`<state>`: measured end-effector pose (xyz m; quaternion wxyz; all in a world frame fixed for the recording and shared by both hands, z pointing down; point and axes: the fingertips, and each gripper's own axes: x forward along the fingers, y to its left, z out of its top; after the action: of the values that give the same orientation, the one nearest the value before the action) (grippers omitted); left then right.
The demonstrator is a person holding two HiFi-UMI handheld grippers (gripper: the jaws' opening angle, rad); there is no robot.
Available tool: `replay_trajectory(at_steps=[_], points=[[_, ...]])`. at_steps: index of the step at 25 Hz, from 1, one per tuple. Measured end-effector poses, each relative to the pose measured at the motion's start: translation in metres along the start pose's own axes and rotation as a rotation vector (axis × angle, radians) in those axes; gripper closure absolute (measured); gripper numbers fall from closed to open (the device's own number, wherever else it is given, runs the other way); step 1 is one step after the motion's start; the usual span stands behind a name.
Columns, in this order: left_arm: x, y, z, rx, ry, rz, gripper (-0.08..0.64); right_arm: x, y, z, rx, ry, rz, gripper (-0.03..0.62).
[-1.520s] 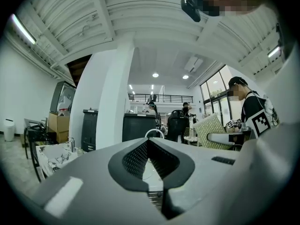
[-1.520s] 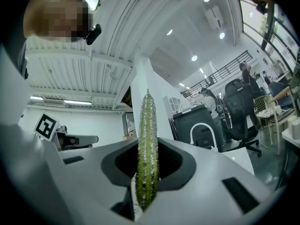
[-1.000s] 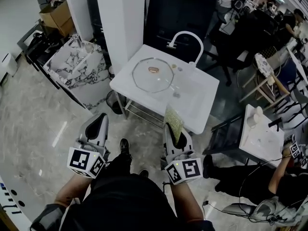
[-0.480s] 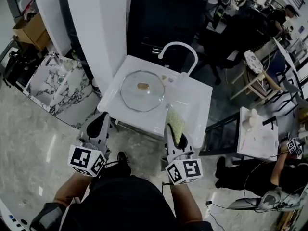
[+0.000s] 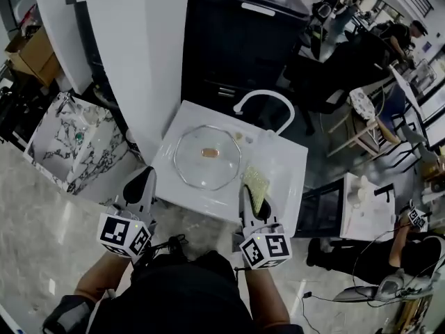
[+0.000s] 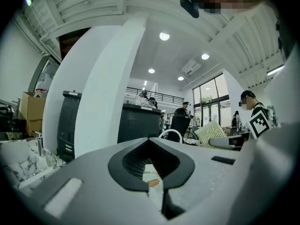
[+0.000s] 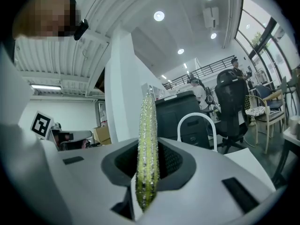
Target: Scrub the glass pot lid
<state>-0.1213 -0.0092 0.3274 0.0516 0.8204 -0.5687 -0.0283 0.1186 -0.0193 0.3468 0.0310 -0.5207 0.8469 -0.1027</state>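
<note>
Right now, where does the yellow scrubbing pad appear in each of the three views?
Head view: the scrubbing pad stands up from the right gripper, right of the glass lid.
Left gripper view: right of centre, just right of the faucet.
Right gripper view: centre, edge-on, between the jaws.
Shared landmark: the white arched faucet, seen in all three.

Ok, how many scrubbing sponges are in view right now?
1. The yellow-green sponge is clamped in the right gripper. In the head view it appears just right of the glass lid, which lies on the white sink counter. No other sponge shows, though more could be hidden.
</note>
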Motion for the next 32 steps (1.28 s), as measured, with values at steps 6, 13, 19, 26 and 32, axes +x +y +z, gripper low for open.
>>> replay_trajectory(at_steps=[6,13,19,26,32], points=[[0.036,0.007,-0.009,-0.011,0.025,0.015,0.56,0.038,-0.017,-0.011,0.014,0.029,0.033,0.526],[0.076,0.001,-0.012,0.015,0.048,0.078,0.56,0.083,-0.053,-0.02,0.033,0.072,0.112,0.526],[0.102,0.002,-0.039,-0.027,0.095,0.095,0.56,0.122,-0.081,-0.036,0.075,0.13,0.151,0.526],[0.142,0.058,-0.073,-0.072,0.173,0.102,0.56,0.184,-0.079,-0.062,0.13,0.206,0.149,0.526],[0.145,0.095,-0.11,-0.105,0.247,0.131,0.56,0.235,-0.064,-0.122,0.202,0.356,0.175,0.526]])
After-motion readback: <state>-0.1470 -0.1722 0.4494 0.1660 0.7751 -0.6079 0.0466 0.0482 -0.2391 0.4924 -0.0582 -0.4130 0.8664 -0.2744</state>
